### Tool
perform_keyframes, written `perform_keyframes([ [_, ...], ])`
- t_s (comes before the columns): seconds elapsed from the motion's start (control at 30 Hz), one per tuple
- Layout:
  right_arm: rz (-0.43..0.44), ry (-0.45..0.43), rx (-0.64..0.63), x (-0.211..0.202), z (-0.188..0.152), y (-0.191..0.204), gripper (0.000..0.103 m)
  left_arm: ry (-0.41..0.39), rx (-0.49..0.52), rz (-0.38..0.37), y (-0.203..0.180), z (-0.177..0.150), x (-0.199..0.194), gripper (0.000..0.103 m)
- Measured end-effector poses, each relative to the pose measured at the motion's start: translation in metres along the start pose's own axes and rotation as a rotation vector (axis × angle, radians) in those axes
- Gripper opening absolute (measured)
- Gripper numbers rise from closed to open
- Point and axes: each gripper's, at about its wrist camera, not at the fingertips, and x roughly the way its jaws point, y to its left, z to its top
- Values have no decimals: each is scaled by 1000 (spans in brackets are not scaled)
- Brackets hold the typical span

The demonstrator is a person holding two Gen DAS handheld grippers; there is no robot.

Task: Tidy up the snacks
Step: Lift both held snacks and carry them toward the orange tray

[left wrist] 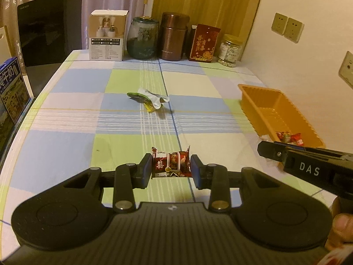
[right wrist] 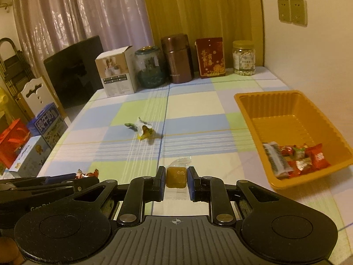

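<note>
My left gripper (left wrist: pixel 171 165) is shut on a dark red wrapped snack (left wrist: pixel 170 164) and holds it above the checked tablecloth. My right gripper (right wrist: pixel 176 176) is shut on a small brown candy in clear wrap (right wrist: pixel 175 176), also lifted off the table. An orange plastic tray (right wrist: pixel 260 101) sits at the right with several wrapped snacks (right wrist: pixel 295 159) in its near end. A green, white and yellow wrapped snack (left wrist: pixel 149 99) lies alone on the cloth (left wrist: pixel 66 119) mid-table. The right gripper's body (left wrist: pixel 308 165) shows at the right of the left wrist view.
Along the back stand a white carton (left wrist: pixel 106 35), a glass jar (left wrist: pixel 143 37), a brown canister (left wrist: pixel 174 36), a red box (left wrist: pixel 204 43) and a clear jar (left wrist: pixel 230 50). A black screen (left wrist: pixel 49 28) and blue boxes (right wrist: pixel 47 125) flank the left edge.
</note>
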Motion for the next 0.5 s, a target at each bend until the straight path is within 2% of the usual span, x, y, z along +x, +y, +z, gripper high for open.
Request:
perform_keyframes([
  [0.5,-52,-19,29,-39,-8,-23,21,-18,29,-39,-27,-1,-23,33],
])
